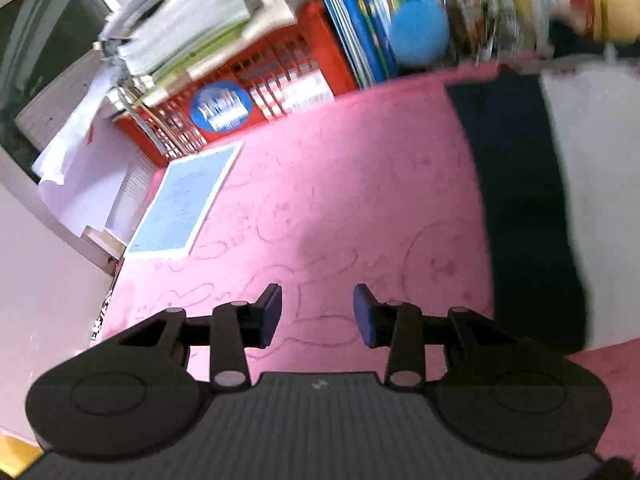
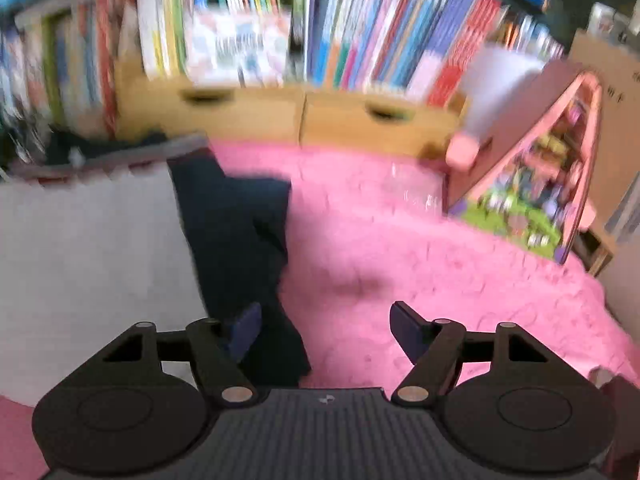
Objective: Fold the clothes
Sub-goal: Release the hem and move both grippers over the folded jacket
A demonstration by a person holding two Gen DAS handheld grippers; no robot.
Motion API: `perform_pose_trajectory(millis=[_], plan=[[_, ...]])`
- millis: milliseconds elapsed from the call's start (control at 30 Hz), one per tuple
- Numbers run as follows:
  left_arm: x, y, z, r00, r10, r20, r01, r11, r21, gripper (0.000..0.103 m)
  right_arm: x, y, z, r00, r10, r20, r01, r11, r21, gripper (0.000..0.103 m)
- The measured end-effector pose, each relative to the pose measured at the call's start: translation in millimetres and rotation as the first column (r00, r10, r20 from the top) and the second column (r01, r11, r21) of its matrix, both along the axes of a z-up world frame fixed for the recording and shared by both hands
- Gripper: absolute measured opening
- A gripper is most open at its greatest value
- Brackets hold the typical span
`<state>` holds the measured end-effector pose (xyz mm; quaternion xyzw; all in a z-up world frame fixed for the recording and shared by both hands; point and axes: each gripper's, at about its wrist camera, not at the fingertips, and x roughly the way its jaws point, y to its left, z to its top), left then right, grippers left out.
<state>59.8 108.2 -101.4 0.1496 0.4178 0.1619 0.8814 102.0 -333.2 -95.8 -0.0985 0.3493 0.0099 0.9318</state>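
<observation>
A garment (image 2: 92,264), white with a dark navy part (image 1: 524,216) along one side, lies flat on the pink surface (image 1: 320,208). The left gripper (image 1: 318,314) hovers beside it with fingers apart and empty; the right gripper (image 2: 324,328) gapes wide over the navy edge, gripping nothing.

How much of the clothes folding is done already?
Done: the white and dark garment lies flat on the pink cover, maybe partly folded; blur hides the detail. In hand: nothing, as the left hand-held gripper and right hand-held gripper are both open and empty. Left: grabbing an edge and folding.
</observation>
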Motion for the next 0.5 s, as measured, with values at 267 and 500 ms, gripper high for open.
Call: perform_pose_trajectory(millis=[267, 500], plan=[[-68, -128, 2, 0.680, -0.733, -0.008, 0.717, 0.663, 0.213, 0.041, -107, 133, -44, 0.639, 0.768, -0.052, -0.679, 0.530, -0.508, 0.067], [-62, -166, -30, 0.422, -0.899, -0.120, 0.897, 0.394, 0.201, 0.041, -95, 162, -65, 0.485, 0.858, -0.167, -0.809, 0.368, -0.458, 0.041]])
